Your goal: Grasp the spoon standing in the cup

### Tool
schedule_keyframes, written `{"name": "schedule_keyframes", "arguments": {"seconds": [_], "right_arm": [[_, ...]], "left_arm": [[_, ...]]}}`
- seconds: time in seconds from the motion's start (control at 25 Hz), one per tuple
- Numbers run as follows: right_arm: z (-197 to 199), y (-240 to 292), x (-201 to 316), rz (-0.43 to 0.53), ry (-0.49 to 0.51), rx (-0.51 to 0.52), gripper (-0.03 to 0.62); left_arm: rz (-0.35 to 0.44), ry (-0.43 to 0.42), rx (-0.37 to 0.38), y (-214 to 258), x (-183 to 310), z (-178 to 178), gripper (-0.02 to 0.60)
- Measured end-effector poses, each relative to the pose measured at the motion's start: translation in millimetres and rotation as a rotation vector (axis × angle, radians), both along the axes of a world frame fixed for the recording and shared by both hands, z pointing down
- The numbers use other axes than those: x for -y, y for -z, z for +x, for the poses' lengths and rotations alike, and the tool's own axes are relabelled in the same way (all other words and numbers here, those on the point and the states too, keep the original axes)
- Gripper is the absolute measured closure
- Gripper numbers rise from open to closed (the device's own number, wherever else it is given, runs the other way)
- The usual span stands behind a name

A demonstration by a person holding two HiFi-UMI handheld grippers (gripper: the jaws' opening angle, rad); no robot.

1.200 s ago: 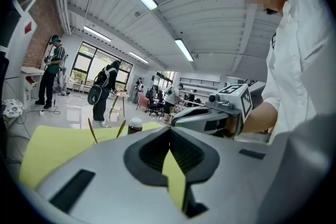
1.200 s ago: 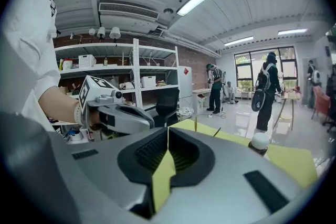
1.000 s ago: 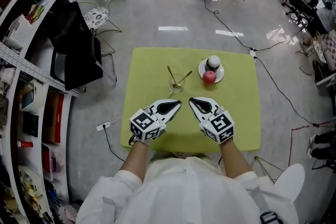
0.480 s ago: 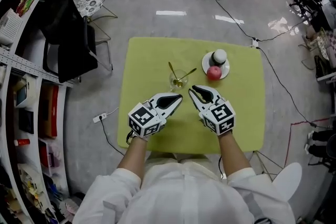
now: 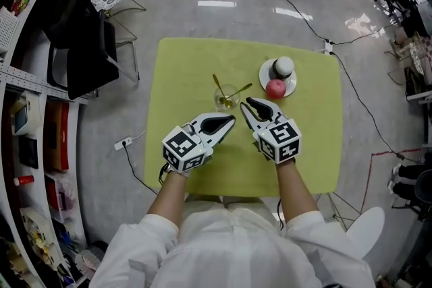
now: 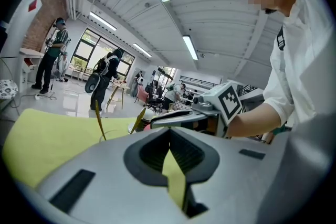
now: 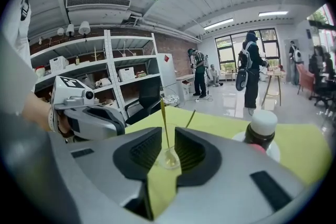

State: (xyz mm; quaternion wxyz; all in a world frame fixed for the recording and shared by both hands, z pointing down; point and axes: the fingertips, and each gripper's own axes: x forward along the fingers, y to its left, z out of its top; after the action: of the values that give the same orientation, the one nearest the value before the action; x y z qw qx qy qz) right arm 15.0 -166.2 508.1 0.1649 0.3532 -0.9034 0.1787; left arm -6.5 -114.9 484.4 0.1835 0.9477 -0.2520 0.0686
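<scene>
A clear glass cup (image 5: 227, 100) stands mid-table with two golden utensils leaning in it: a spoon (image 5: 218, 85) tilted left and another handle (image 5: 241, 88) tilted right. My right gripper (image 5: 246, 104) is open, its tips just right of the cup at table height. In the right gripper view the cup (image 7: 168, 156) and the upright spoon handle (image 7: 164, 120) show through the gap of that gripper (image 7: 168, 136), a little beyond the tips. My left gripper (image 5: 233, 120) hovers below the cup, jaw tips together and nothing held; its own view shows the gripper (image 6: 169, 131) and spoon (image 6: 98, 120).
A white plate (image 5: 264, 72) at the table's right holds a dark bottle with a white cap (image 5: 283, 66) and a red apple (image 5: 275, 89). The yellow-green table (image 5: 182, 71) stands on a grey floor. A black chair (image 5: 84, 50) and shelves (image 5: 27, 111) are to the left.
My right gripper has moved forward and left until its tips are beside the cup. The left gripper has hardly moved. The head camera has shifted a little.
</scene>
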Motion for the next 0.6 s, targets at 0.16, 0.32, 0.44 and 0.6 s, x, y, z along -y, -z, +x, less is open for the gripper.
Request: {"name": "schedule_keyframes", "arguments": {"seconds": [0.16, 0.32, 0.44, 0.6], "right_arm": [[1, -6, 7, -0.014, -0.013, -0.009, 0.517], [3, -11, 14, -0.042, -0.04, -0.007, 0.517], [4, -16, 20, -0.059, -0.055, -0.011, 0.519], [5, -21, 28, -0.079, -0.071, -0.017, 0.519]], "left_arm": [[-0.009, -0.001, -0.004, -1, 0, 1, 0.577], [-0.016, -0.008, -0.006, -2, -1, 1, 0.577], [-0.021, -0.011, -0.008, -3, -1, 0, 0.577], [-0.028, -0.016, -0.011, -3, 0, 0, 0.577]]}}
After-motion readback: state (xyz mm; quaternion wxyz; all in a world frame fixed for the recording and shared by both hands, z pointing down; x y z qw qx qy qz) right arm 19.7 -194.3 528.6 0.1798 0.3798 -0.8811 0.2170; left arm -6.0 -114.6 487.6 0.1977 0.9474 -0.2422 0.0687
